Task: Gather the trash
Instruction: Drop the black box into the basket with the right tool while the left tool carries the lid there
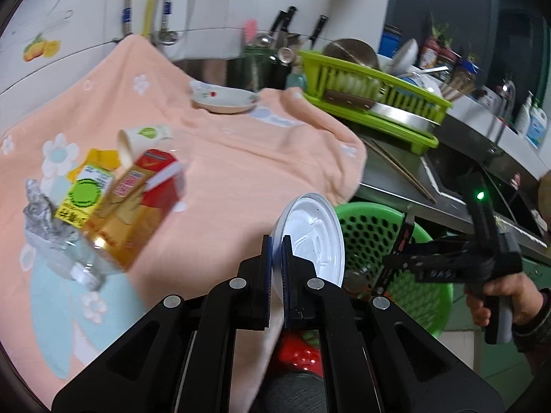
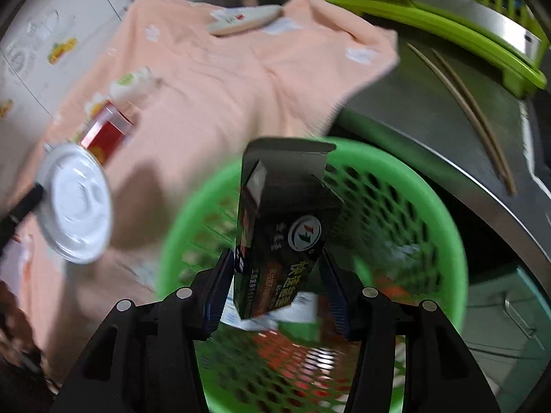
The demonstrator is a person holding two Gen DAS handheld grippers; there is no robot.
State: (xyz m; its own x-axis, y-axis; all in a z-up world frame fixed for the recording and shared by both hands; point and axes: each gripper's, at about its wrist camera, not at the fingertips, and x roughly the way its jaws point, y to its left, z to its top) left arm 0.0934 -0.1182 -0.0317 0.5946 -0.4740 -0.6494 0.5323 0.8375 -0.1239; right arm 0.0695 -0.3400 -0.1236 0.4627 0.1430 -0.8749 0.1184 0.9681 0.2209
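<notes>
My left gripper (image 1: pixel 277 265) is shut on a white plastic lid (image 1: pixel 315 237), held on edge over the pink towel's right edge, beside the green basket (image 1: pixel 375 230). The lid also shows in the right wrist view (image 2: pixel 77 203). In the right wrist view a dark carton (image 2: pixel 279 227) stands between the fingers of my right gripper (image 2: pixel 275 289), above the green basket (image 2: pixel 430 206). The jaws stand wide, with a gap on the carton's right side. More trash lies on the towel: a red-gold carton (image 1: pixel 137 203), a yellow carton (image 1: pixel 86 192), a paper cup (image 1: pixel 144 137), crumpled foil (image 1: pixel 38 210) and a plastic bottle (image 1: pixel 79 265).
A pink towel (image 1: pixel 224 158) covers the counter. A small plate (image 1: pixel 225 99) sits at its far end. A lime dish rack (image 1: pixel 372 96) with bowls stands on the steel counter, chopsticks (image 2: pixel 471 113) beside it. The right gripper's body and hand (image 1: pixel 482 268) show beyond the basket.
</notes>
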